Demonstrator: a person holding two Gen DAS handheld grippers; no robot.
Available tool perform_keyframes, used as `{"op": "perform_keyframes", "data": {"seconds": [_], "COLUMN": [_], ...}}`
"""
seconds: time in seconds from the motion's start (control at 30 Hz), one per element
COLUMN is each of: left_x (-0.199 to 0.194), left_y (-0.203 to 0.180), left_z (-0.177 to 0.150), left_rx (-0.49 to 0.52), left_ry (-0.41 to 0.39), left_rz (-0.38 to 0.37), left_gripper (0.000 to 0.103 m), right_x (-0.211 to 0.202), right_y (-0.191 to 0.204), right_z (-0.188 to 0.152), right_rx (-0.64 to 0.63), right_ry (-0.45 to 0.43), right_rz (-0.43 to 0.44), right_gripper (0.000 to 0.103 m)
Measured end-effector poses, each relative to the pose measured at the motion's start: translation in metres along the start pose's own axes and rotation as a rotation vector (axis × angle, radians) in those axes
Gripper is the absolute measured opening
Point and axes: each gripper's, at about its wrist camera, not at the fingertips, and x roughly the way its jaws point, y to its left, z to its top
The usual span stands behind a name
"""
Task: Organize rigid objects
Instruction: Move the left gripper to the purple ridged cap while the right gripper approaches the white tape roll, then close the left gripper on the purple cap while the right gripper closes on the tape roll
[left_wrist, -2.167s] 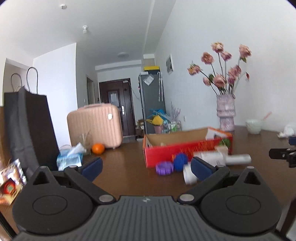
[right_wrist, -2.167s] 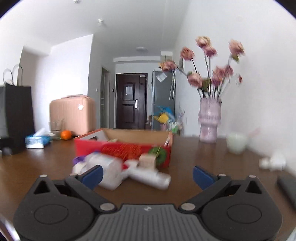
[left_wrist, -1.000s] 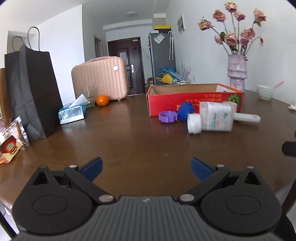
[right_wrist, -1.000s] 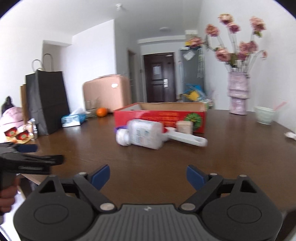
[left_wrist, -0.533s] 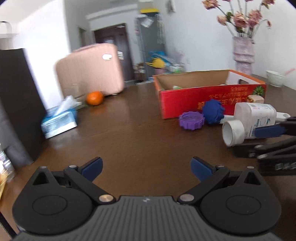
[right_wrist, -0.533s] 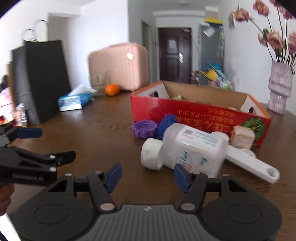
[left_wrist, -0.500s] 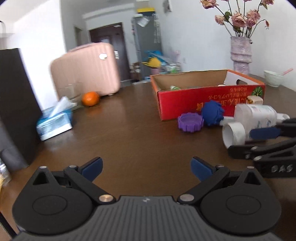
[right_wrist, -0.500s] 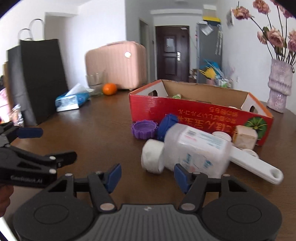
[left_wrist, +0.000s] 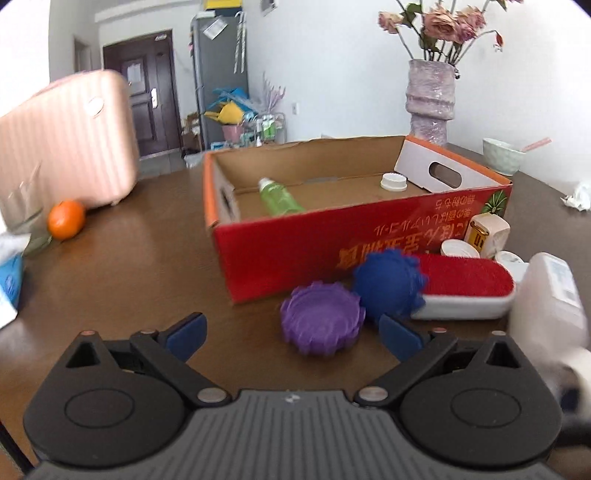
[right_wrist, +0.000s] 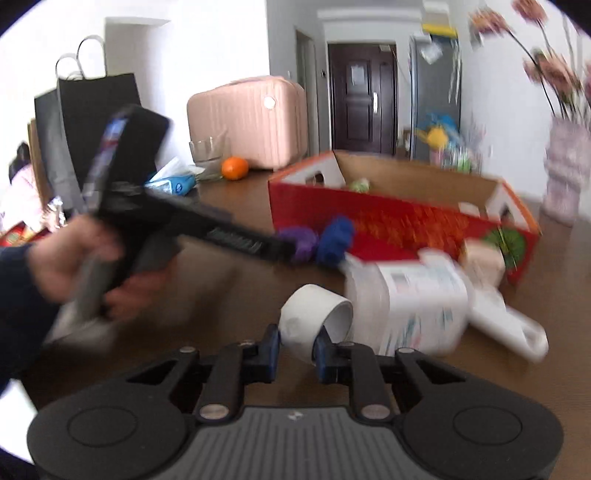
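My left gripper (left_wrist: 293, 334) is open just above the brown table (left_wrist: 129, 277), and a purple ridged lid (left_wrist: 321, 321) lies right in front of its fingertips. A blue spiky ball (left_wrist: 388, 284) and a red-and-white lint brush (left_wrist: 465, 291) lie behind the lid, against the red cardboard box (left_wrist: 362, 229). The box holds a green bottle (left_wrist: 279, 199) and a white cap (left_wrist: 393, 181). My right gripper (right_wrist: 297, 345) has its jaws closing on the cap end of a white bottle (right_wrist: 413, 306), and the pads touch the cap's sides. The bottle is blurred.
An orange (left_wrist: 66, 223) and a pink suitcase (left_wrist: 66, 147) are at the far left, with a tissue pack (right_wrist: 173, 182) and a black paper bag (right_wrist: 96, 122). A vase (left_wrist: 430, 99) and a bowl (left_wrist: 504, 157) stand behind the box. A small beige box (left_wrist: 485, 230) and white caps lie by the box's right corner.
My left gripper has moved forward up to the purple lid. My right gripper has advanced to the white bottle and its wide jaws have narrowed onto the cap.
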Motion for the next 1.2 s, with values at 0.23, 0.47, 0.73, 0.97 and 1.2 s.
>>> {"op": "perform_keyframes", "data": {"seconds": [0.23, 0.47, 0.73, 0.97, 1.2], "left_x": [0.015, -0.038, -0.098, -0.113, -0.109], "left_y": [-0.008, -0.022, -0.05, -0.061, -0.059], "left_z": [0.006, -0.023, -0.067, -0.079, -0.08], "left_rx": [-0.025, -0.048, -0.039, -0.059, -0.074], "left_ry": [0.014, 0.008, 0.004, 0.006, 0.023], "left_rz": [-0.063, 0.007, -0.026, -0.023, -0.021], "left_gripper": [0.055, 0.055, 0.056, 0.08, 0.08], "right_x": [-0.011, -0.004, -0.009, -0.028, -0.025], "right_y": [-0.031, -0.027, -0.033, -0.023, -0.001], "right_z": [-0.01, -0.018, -0.025, -0.033, -0.028], "right_rx": [0.138, 0.189, 0.186, 0.005, -0.099], "right_ry": [0.01, 0.048, 0.069, 0.051, -0.006], "right_rz": [0.124, 0.331, 0.264, 0.014, -0.076], "right_gripper": [0.019, 0.019, 0.026, 0.049, 0.057]}}
